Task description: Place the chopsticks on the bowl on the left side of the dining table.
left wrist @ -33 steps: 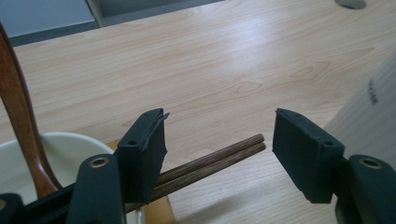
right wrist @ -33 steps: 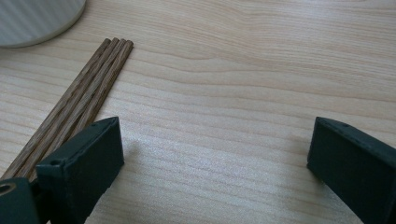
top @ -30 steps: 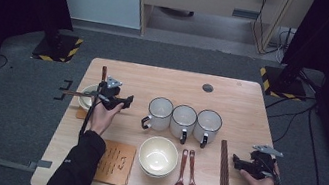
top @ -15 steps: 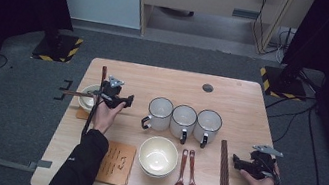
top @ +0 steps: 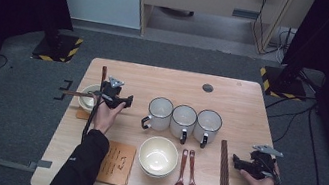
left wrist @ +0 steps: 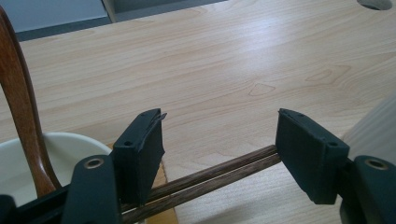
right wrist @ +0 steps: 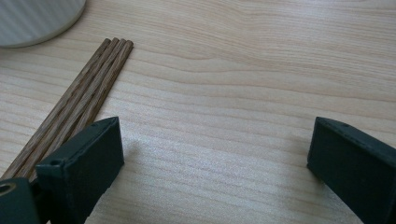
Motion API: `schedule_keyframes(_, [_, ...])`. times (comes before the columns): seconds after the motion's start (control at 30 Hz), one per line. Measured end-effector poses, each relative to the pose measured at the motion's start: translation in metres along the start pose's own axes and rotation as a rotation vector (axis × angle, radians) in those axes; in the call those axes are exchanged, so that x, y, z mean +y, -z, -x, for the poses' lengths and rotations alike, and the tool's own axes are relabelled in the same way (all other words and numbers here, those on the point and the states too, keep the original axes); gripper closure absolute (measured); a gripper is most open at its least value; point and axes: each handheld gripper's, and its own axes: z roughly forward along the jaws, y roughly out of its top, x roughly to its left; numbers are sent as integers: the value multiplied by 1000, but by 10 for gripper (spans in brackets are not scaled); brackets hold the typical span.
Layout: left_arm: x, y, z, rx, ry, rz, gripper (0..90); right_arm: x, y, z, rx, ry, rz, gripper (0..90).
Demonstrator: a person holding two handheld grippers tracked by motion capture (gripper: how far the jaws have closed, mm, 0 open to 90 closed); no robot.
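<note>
My left gripper [top: 128, 100] [left wrist: 219, 135] hovers open at the table's left, its jaws pointing right toward the mugs. Beneath and across its jaws runs a dark pair of chopsticks [left wrist: 210, 175] [top: 73, 92], untouched by the pads, resting over a small white bowl [top: 85, 102] [left wrist: 46, 158]. A brown wooden spoon [top: 103, 74] [left wrist: 18, 93] stands in that bowl. My right gripper [top: 237, 161] [right wrist: 215, 154] rests open low over bare wood near the table's right front. Just to its left lies a second set of chopsticks [top: 224, 176] [right wrist: 79, 98].
Three white mugs [top: 183, 121] stand in a row mid-table, the nearest showing as a ribbed wall [left wrist: 373, 126]. In front of them are a large white bowl [top: 158, 156], two brown spoons [top: 187, 180] and a tan card [top: 115, 163]. A round hole [top: 208, 87] marks the far tabletop.
</note>
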Motion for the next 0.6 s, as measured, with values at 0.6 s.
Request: schedule_keyframes(0.6, [0,4,-1,5,7,17,314,0,0,0,0,0,0,37])
